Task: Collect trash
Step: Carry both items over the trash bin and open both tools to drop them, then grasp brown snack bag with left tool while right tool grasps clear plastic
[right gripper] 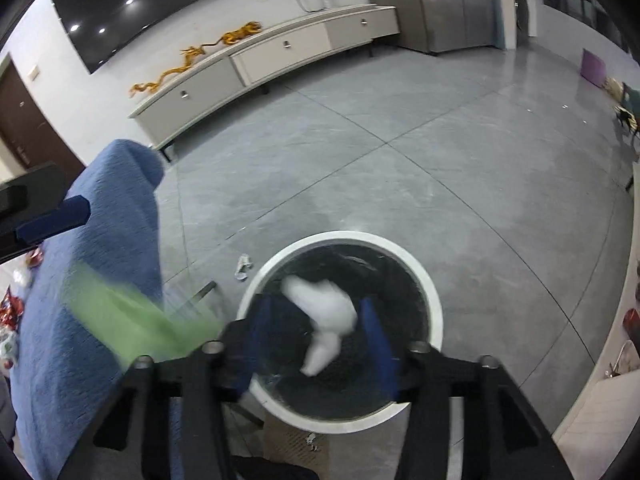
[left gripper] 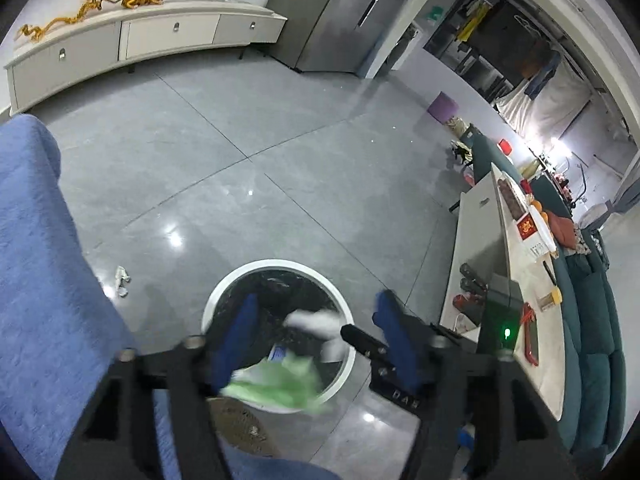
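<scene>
A round white-rimmed trash bin point(left gripper: 338, 300) with a black liner stands on the grey floor; it also shows in the right wrist view point(right gripper: 434, 300). My left gripper point(left gripper: 314, 320) is open above it, and a blurred green wrapper point(left gripper: 280, 386) is in the air just below its fingers, at the bin's near rim. My right gripper point(right gripper: 316, 322) is open over the bin, and a blurred white crumpled tissue point(right gripper: 326, 312) is between its fingers, above the liner. The same tissue point(left gripper: 316, 326) and green wrapper point(right gripper: 124, 324) show in the other views.
A small white scrap point(left gripper: 121, 280) lies on the floor left of the bin. A blue cloth-covered surface point(left gripper: 36, 280) is at the left. A white low table point(left gripper: 516, 280) with clutter and a teal sofa point(left gripper: 592, 344) are at the right. A long white cabinet point(left gripper: 132, 40) lines the far wall.
</scene>
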